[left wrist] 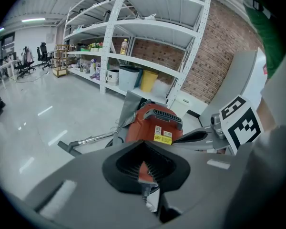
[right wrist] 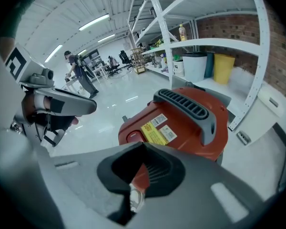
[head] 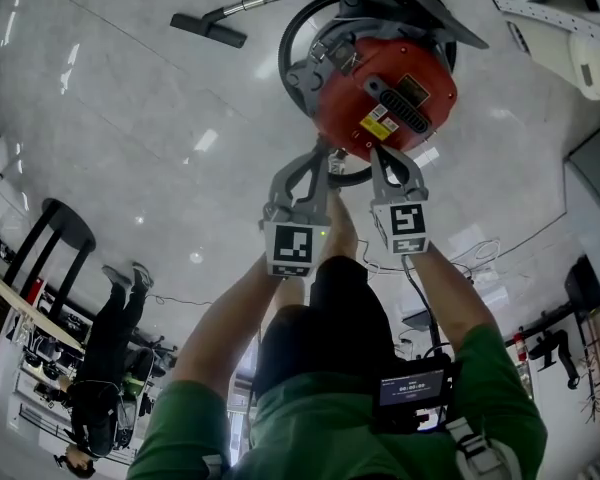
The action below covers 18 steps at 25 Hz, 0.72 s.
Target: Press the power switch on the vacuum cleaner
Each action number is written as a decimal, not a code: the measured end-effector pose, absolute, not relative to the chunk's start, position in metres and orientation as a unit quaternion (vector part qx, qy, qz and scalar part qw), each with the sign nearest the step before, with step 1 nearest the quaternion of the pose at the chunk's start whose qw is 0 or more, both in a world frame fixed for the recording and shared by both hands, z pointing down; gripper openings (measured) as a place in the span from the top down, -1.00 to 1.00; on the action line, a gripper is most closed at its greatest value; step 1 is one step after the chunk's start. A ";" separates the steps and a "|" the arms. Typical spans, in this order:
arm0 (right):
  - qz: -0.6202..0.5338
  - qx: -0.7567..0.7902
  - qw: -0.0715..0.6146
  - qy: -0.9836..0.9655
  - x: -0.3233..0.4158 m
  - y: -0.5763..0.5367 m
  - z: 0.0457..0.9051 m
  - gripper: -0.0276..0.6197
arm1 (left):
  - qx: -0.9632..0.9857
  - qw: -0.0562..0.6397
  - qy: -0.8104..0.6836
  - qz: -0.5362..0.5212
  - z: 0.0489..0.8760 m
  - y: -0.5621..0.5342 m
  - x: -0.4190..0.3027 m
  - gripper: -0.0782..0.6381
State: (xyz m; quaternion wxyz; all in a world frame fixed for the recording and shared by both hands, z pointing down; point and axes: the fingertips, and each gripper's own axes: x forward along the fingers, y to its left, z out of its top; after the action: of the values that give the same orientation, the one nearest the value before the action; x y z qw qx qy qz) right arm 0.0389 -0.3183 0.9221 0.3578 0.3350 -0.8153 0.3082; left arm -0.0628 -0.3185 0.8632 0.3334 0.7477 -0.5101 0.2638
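Note:
The red vacuum cleaner [head: 385,98] stands on the pale floor, with a dark grey handle [right wrist: 190,109] and yellow and white labels [right wrist: 155,130] on top. A red oval button [right wrist: 133,136] sits at its near edge, beside the labels. My left gripper [head: 318,158] hovers just short of the vacuum's near side, jaws shut on nothing. My right gripper [head: 382,160] is beside it, also shut and empty, its tip above the near edge of the red body. In their own views the left gripper [left wrist: 143,143] and right gripper [right wrist: 142,144] show closed tips, apart from the vacuum [left wrist: 152,125].
The vacuum's metal tube and black floor nozzle [head: 210,28] lie on the floor to the left. White shelving [left wrist: 133,56] with bins [left wrist: 148,80] runs along a brick wall behind it. A person [right wrist: 74,68] stands far off in the hall.

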 end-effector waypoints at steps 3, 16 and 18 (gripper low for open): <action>0.309 0.336 0.356 -0.815 0.039 -0.319 0.923 0.91 | 0.748 0.336 -0.508 0.266 0.867 -0.318 -0.062 0.76; 0.328 0.344 0.349 -0.808 0.043 -0.317 0.929 0.91 | 0.751 0.335 -0.500 0.271 0.870 -0.320 -0.058 0.76; 0.329 0.344 0.351 -0.807 0.043 -0.317 0.928 0.91 | 0.752 0.334 -0.499 0.272 0.869 -0.321 -0.058 0.76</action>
State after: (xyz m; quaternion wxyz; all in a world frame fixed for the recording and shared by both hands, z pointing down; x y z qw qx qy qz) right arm 0.0433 -0.3168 0.9284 0.3506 0.3443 -0.8066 0.3285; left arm -0.0582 -0.3207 0.8690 0.3340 0.7517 -0.4993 0.2721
